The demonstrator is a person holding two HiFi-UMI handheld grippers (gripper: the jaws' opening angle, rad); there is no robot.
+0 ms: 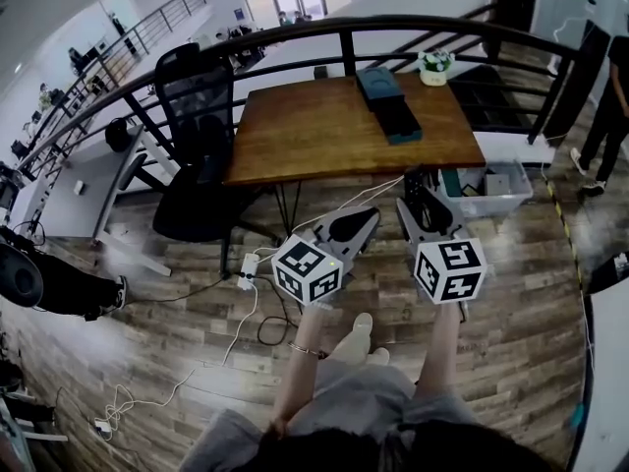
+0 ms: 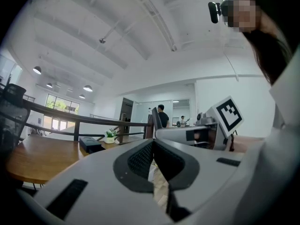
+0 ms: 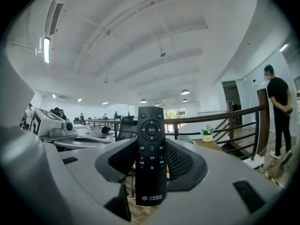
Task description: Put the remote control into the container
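Right hand-held gripper [image 3: 150, 150] is clamped on the remote control [image 3: 151, 139]. The pads are on its two long edges and the jaws stand wide around it. In the right gripper view the remote control stands on end with its button face toward the camera. Its top half pokes above the jaws and nothing else supports it.

Left hand-held gripper [image 2: 153, 145] has its jaws together at the tips and holds nothing. In the head view it sits just beside the right one, and both are held low over the floor [image 1: 197, 313].

The container [image 1: 390, 104] is a dark teal box on the far right part of the worktop [image 1: 314, 136]. It lies ahead of the right hand-held gripper [image 1: 421, 210] and slightly to its left, well apart from it. The person stands back from the worktop edge. The container's long axis runs roughly away from the person.

The right arm is the nearer one and already carries the load. Judgement: the next move is a forward carry over the worktop's near edge, then tipping the remote control so its length lines up with the container's. A clear bin [image 1: 488, 191] sits on the floor by the worktop's right side and is closer. I take the box on the worktop as the target.
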